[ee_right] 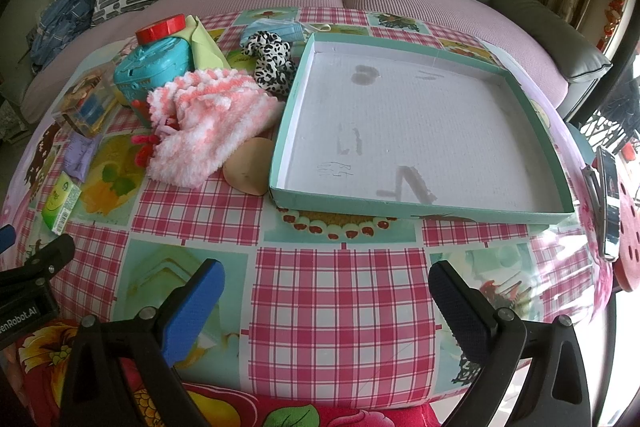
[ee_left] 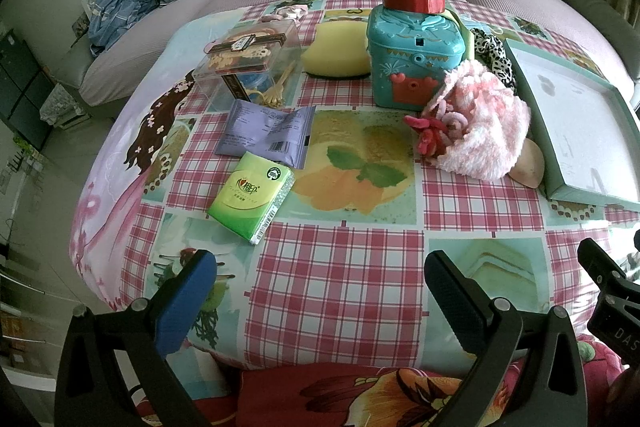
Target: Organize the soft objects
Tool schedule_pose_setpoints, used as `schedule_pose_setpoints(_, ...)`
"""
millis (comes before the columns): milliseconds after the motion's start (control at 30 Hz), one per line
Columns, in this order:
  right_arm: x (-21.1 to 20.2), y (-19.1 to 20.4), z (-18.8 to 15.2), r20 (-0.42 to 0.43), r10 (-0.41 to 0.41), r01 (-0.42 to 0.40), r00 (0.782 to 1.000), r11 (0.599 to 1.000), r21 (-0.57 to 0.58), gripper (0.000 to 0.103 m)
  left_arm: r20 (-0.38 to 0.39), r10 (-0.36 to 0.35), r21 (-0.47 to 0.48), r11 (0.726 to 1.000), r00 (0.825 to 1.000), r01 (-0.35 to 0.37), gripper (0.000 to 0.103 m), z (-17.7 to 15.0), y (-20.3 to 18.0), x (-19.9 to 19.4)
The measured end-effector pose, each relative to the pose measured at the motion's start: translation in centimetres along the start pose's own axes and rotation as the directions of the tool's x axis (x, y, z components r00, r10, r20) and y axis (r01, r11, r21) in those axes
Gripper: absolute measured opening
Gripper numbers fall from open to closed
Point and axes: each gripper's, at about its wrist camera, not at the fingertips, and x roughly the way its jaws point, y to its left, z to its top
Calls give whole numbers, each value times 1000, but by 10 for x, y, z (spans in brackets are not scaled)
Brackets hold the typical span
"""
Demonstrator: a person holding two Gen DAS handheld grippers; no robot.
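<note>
- While both grippers hang over the near edge of the tabletop (ee_right: 340,291), nothing soft lies in the tray (ee_right: 416,131) yet; its white floor is bare but for stains and pen marks.
- Left gripper (ee_left: 320,291): fingers spread wide, holding nothing. Right gripper (ee_right: 326,295): likewise spread and empty.
- Nearest soft thing, and the likely first pick by my reading, is the pink fluffy bundle (ee_right: 208,131). It sits just left of the tray's left wall, resting against the teal tin (ee_right: 152,75) behind it, with a beige pad (ee_right: 246,167) tucked between it and the tray.
- From the right gripper, the bundle lies ahead and to the left; from the left gripper, it (ee_left: 484,131) lies ahead and to the right. Neither is clearly nearer, though the right one faces the tray squarely, so it suits the carry.
- Its long axis runs slantwise, from the near-left end with the red trim (ee_left: 428,135) up toward the far right, so the fingers would need to close across that slant.
- Behind the bundle sits a spotted plush (ee_right: 272,59), touching the tray's far-left corner, with a blue mask (ee_right: 276,27) just beyond it.
- On the far left lie a yellow sponge (ee_left: 336,51), a green tissue pack (ee_left: 252,195) and a purple sachet (ee_left: 266,135); these fall to the left gripper, well apart from the tray.
</note>
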Motion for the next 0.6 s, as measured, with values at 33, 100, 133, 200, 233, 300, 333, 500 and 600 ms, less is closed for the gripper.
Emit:
schedule_pose_setpoints(33, 0, 0, 0, 0, 0, 0, 1000, 1000, 0, 103, 0, 0, 0, 1000, 1000, 0, 103, 0, 0, 0)
schedule_pose_setpoints(100, 0, 0, 0, 0, 0, 0, 1000, 1000, 1, 103, 0, 0, 0, 1000, 1000, 0, 103, 0, 0, 0)
schedule_pose_setpoints(133, 0, 0, 0, 0, 0, 0, 1000, 1000, 0, 103, 0, 0, 0, 1000, 1000, 0, 103, 0, 0, 0)
schedule_pose_setpoints(200, 0, 0, 0, 0, 0, 0, 1000, 1000, 0, 103, 0, 0, 0, 1000, 1000, 0, 103, 0, 0, 0)
schedule_pose_setpoints(233, 0, 0, 0, 0, 0, 0, 1000, 1000, 0, 103, 0, 1, 0, 1000, 1000, -1, 103, 0, 0, 0)
schedule_pose_setpoints(300, 0, 0, 0, 0, 0, 0, 1000, 1000, 0, 103, 0, 0, 0, 1000, 1000, 0, 103, 0, 0, 0)
schedule_pose_setpoints(333, 0, 0, 0, 0, 0, 0, 1000, 1000, 0, 103, 0, 0, 0, 1000, 1000, 0, 103, 0, 0, 0)
schedule_pose_setpoints(500, 1, 0, 0, -1, 0, 0, 1000, 1000, 0, 103, -2, 0, -2, 1000, 1000, 0, 103, 0, 0, 0)
schedule_pose_setpoints(600, 0, 1, 1, 0, -1, 1, 1000, 1000, 0, 103, 0, -3, -1, 1000, 1000, 3, 103, -1, 1, -1)
